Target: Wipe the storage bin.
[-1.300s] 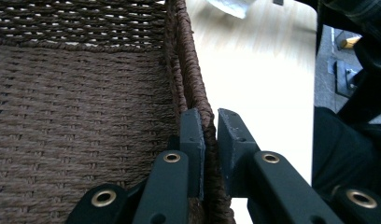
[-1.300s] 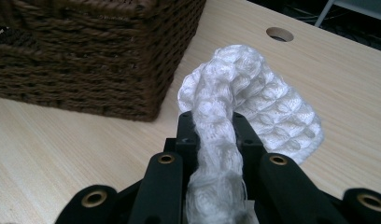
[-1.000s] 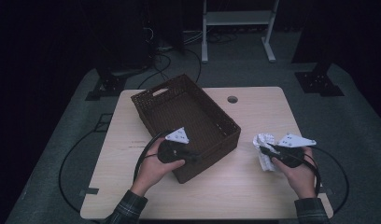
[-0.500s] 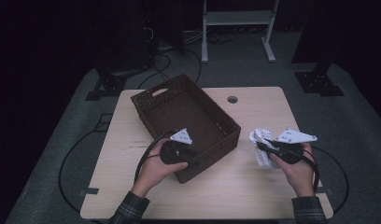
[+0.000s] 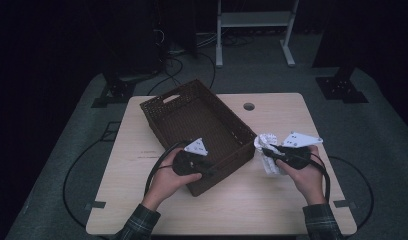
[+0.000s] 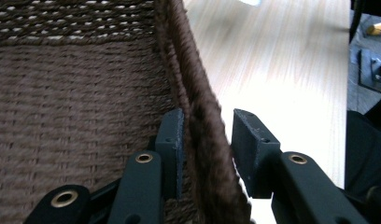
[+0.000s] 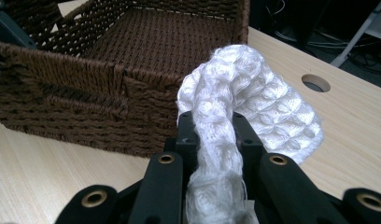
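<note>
Right hand has come up and drifted toward the basket since a second ago, and the white cloth (image 5: 268, 151) has risen with it off the table (image 5: 142, 130). Left hand hasn't budged.

So the right gripper (image 7: 215, 135) has its jaws clamped on a bunched fold of that waffle-knit cloth, which sticks up between the pads and flops forward over the tips. In the high view the cloth hangs just beside the basket's right-hand corner, near it but not over the rim yet.

The left gripper (image 6: 207, 140) straddles the near wall of the brown wicker basket (image 5: 192, 117), one jaw inside, one outside. Its jaws have just been closing again after popping wider, with the wall between them. The inside pad looks to be against the weave, the outside one seems to have a sliver of gap, so I wouldn't call it a firm pinch.

What matters for the next bit: the basket's opening lies to the left of and beyond the right gripper. Its long axis runs diagonally from the near right corner to the far left. The right hand is the nearer one to drop the cloth in, I reckon, while the left steadies the wall.
</note>
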Demonstrator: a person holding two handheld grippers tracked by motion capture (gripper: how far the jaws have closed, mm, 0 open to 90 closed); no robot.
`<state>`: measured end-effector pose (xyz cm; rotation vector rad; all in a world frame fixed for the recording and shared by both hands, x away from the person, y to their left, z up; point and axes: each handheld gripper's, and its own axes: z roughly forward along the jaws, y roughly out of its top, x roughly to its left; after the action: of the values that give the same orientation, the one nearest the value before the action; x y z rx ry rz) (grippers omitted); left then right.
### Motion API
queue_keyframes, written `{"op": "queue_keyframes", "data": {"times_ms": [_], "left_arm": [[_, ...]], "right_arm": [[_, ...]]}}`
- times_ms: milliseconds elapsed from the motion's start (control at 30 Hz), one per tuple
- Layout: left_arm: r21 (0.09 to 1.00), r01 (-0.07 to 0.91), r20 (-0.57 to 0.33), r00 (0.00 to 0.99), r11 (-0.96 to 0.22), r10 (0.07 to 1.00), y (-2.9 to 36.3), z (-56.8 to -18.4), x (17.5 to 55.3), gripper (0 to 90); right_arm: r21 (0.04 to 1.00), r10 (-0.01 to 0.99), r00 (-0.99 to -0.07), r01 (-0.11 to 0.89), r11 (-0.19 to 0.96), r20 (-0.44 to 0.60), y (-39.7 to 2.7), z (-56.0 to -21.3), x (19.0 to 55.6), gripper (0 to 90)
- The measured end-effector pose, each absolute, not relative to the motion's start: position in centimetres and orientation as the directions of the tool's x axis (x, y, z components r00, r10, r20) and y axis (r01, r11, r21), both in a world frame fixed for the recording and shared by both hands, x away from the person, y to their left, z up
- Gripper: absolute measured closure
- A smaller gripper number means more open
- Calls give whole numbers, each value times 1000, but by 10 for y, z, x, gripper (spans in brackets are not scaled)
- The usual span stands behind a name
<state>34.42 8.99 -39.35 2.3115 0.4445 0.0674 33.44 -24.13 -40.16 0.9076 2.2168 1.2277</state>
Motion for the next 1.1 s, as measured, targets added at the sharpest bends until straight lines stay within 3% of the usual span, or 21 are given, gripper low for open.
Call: {"op": "queue_keyframes", "data": {"times_ms": [133,400,867,1100], "left_arm": [[707,277,-91,948,-651,305,85,-386,348,646],[730,277,-104,949,-625,299,79,-377,358,759],[756,261,-152,962,-601,227,53,-379,380,818],[763,253,-137,963,-595,233,56,-377,380,781]], "right_arm": [[867,730,-681,328,376,-59,-244,-401,334,763],[862,719,-692,330,385,-56,-240,-404,333,764],[856,711,-702,338,391,-48,-239,-410,334,764],[856,716,-696,341,388,-47,-240,-410,333,763]]}}
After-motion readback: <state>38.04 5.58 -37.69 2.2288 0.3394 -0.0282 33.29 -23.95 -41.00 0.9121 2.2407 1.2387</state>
